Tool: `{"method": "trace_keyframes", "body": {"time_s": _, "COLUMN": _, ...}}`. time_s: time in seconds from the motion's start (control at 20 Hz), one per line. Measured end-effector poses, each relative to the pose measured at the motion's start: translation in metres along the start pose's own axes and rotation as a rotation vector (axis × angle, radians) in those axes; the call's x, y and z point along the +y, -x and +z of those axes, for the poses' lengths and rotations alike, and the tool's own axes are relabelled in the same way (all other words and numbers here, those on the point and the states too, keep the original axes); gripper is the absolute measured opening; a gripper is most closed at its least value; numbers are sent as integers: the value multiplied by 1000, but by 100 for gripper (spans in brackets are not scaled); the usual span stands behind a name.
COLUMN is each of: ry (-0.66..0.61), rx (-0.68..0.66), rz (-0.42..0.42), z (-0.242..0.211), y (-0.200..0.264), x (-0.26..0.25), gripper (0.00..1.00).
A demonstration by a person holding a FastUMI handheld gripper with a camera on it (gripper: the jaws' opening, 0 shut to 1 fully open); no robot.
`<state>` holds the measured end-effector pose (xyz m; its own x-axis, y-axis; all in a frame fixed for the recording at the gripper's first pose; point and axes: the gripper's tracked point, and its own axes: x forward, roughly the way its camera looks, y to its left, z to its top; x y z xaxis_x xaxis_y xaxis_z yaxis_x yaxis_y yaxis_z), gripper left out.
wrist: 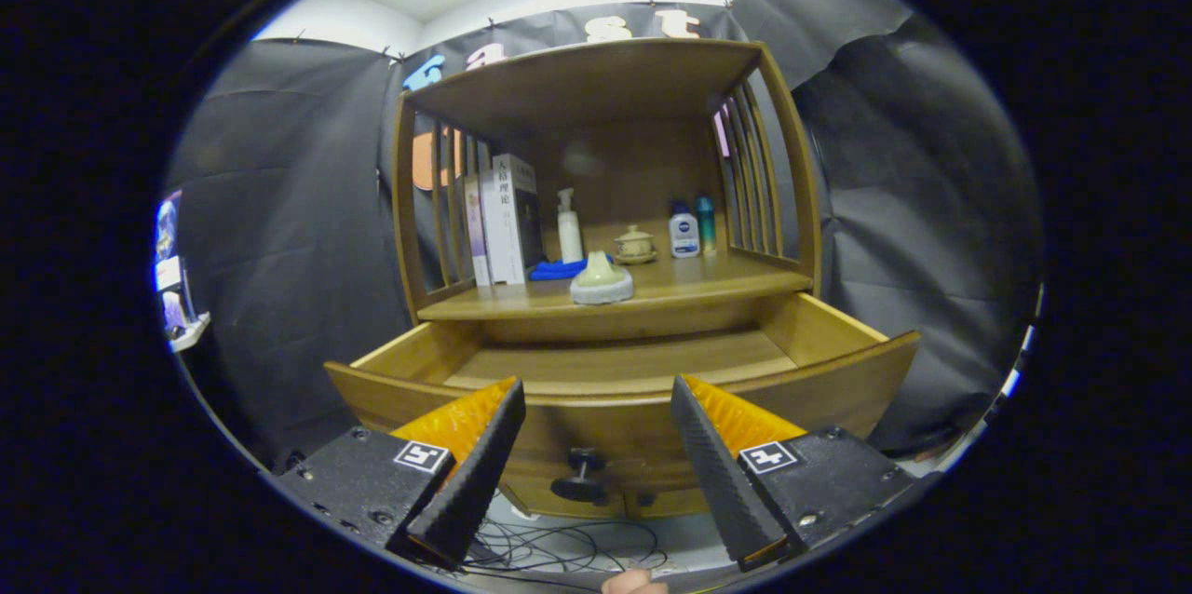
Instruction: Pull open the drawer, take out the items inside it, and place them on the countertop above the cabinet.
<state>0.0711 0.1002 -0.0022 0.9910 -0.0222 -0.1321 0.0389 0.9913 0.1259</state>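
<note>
Drawer pulled out, hand-held gripper (596, 473) wide and holding nothing.
Fingers (475, 473) spread either side of the drawer knob (579, 475), just short of the drawer (838, 371) front; cables (568, 547) on the floor below. Drawer interior looks bare as far as visible. Beyond, on the worktop (708, 282): pale lidded dish (602, 280), blue cloth (559, 270), books (507, 220), pump bottle (569, 229), small cup (635, 245), two bottles (692, 228).
</note>
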Motion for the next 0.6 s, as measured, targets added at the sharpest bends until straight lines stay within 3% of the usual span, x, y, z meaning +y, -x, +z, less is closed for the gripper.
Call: {"method": "trace_keyframes", "body": {"time_s": 0.6, "ry": 91, "rx": 16, "rz": -125, "z": -26, "y": -18, "x": -11, "gripper": 98}}
